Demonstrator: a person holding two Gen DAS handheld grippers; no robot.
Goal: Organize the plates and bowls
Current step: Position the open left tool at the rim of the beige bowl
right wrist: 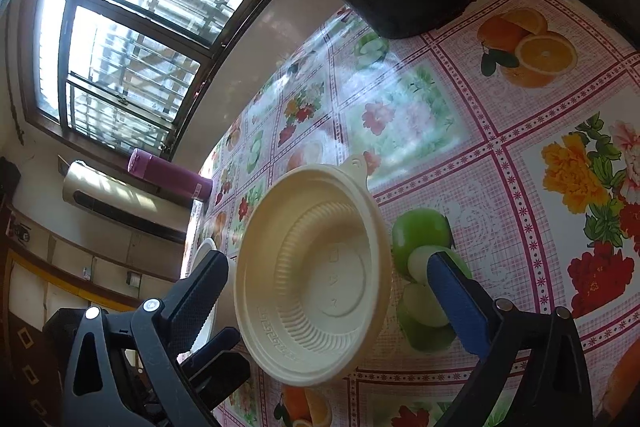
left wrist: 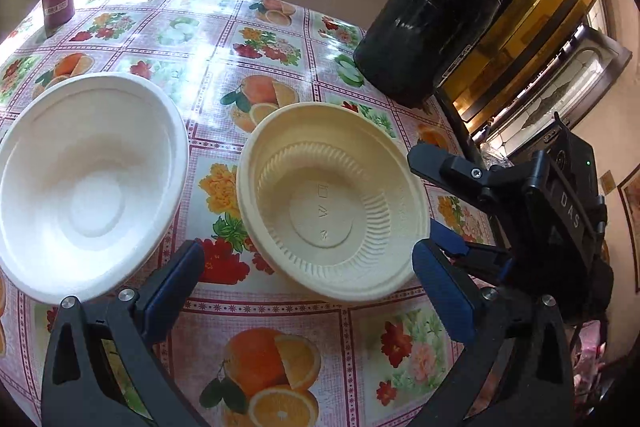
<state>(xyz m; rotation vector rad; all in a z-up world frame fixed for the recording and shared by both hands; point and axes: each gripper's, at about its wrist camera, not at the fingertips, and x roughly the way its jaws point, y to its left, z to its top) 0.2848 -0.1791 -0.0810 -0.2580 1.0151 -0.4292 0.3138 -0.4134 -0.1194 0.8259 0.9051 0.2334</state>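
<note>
**K:** Left gripper point(left wrist: 308, 291) spread wide, pinching nothing. Cream bowl point(left wrist: 332, 203) sits on the table point(left wrist: 224, 39) dead ahead, its near rim between the 2 fingers. White bowl point(left wrist: 88, 179) just beside it, off to the left, not touching.

**M:** Right gripper point(right wrist: 332, 291)?

**K:** Also spread, empty. Same cream bowl point(right wrist: 316, 275) lies between its fingers, so it's just as near. Round, no long axis; rim tab point(right wrist: 357, 163) points away on the far side.

**M:** Blind spots?

**K:** White bowl mostly hidden behind the finger in the right view, cut off at the left edge of the left view. Can't tell whether either gripper touches the rim. Black pot point(left wrist: 428, 27) well apart.
</note>
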